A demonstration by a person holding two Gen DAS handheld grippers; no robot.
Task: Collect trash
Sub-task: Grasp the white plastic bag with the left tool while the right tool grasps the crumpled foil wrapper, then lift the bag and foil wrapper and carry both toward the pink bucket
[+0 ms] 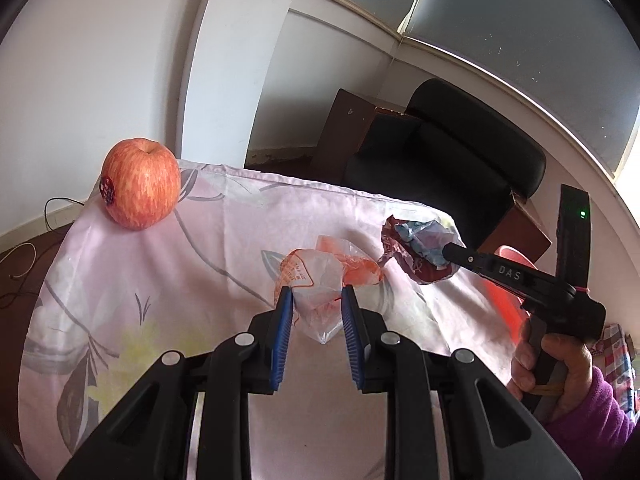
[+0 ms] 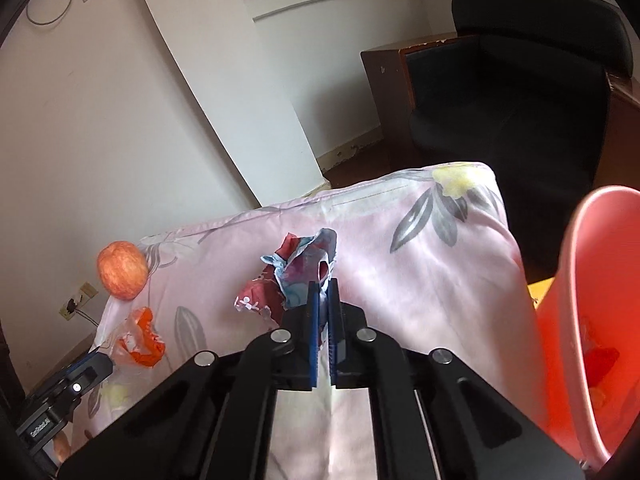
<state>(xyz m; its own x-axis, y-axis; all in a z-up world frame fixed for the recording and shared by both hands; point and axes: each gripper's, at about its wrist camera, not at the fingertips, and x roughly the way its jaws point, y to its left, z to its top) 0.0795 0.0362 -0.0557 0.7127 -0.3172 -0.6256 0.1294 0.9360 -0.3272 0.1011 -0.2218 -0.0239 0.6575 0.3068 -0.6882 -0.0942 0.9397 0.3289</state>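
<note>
Wrappers getting grabbed off the floral cloth [image 1: 168, 280]
Right gripper [image 2: 325, 292] is pinched tight on the crumpled red-blue wrapper [image 2: 296, 276]; left gripper [image 1: 316, 300] sits half-open around the clear orange bag [image 1: 320, 280].

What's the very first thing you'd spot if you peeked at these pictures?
The big red apple at the far left corner of the flowery pink cloth jumps out first. Next, the right tongs are pinched shut on a crumpled red and blue wrapper, beside a bright pink bin past the cloth's right edge. The left tongs sit open around a clear and orange plastic bag.
</note>
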